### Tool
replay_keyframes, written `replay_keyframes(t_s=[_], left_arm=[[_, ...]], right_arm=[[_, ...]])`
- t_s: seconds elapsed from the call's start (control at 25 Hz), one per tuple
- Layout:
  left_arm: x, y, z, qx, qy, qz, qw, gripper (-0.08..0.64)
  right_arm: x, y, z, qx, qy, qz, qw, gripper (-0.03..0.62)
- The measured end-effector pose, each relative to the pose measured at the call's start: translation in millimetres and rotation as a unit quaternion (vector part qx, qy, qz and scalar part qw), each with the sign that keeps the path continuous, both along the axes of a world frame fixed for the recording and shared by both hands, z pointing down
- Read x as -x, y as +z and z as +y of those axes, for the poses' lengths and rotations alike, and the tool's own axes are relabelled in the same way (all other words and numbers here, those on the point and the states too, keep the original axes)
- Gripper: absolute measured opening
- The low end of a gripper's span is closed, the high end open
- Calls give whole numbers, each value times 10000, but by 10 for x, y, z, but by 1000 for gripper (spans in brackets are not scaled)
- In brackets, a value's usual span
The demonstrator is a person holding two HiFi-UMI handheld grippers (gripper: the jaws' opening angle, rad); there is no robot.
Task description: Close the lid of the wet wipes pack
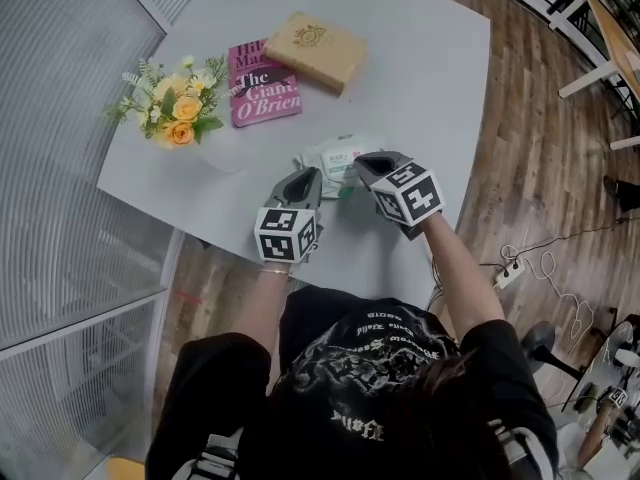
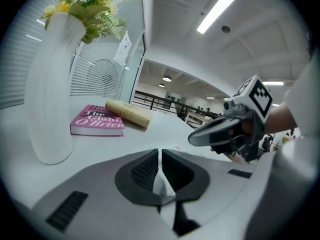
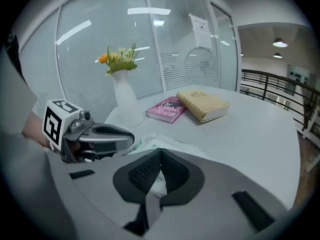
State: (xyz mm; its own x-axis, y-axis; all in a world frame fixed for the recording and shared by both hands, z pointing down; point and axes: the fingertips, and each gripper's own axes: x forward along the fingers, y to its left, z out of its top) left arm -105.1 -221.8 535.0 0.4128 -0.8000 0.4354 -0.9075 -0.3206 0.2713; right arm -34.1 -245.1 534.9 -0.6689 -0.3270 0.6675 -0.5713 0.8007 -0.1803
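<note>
The left tool (image 1: 303, 178) and right tool (image 1: 370, 161) are both closed and empty at the pack (image 1: 337, 155). Best press one closed tip flat on the lid, the other steadying.

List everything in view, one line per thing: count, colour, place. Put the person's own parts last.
table: 1, pale grey, under everything
vase of flowers: 1, white vase, yellow and orange blooms, table's left side
pink book: 1, pink, far side
tan book: 1, tan, right of the pink one
wet wipes pack: 1, white and green, near edge
power strip: 1, white, wooden floor
left gripper: 1, grey, jaws together, pack's left
right gripper: 1, grey, jaws together, pack's right
</note>
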Motion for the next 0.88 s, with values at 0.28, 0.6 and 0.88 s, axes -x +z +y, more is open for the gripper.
replay_keyframes(t_s=[0.28,0.6,0.88], left_arm=[[-77,-652,185,-848,120,-38,9963,21],[-204,-1055,538,-1535,211,-594,9861,21],[-268,-1043,719,-1553,309,-401,9866,15]], right_arm=[[-383,-574,80,-1024,1131,-775,9852,0],[-927,-955,359,-1874,2295,-1030,9495,0],[-1165,-842,739,-1932,2677,-878,9398,0]])
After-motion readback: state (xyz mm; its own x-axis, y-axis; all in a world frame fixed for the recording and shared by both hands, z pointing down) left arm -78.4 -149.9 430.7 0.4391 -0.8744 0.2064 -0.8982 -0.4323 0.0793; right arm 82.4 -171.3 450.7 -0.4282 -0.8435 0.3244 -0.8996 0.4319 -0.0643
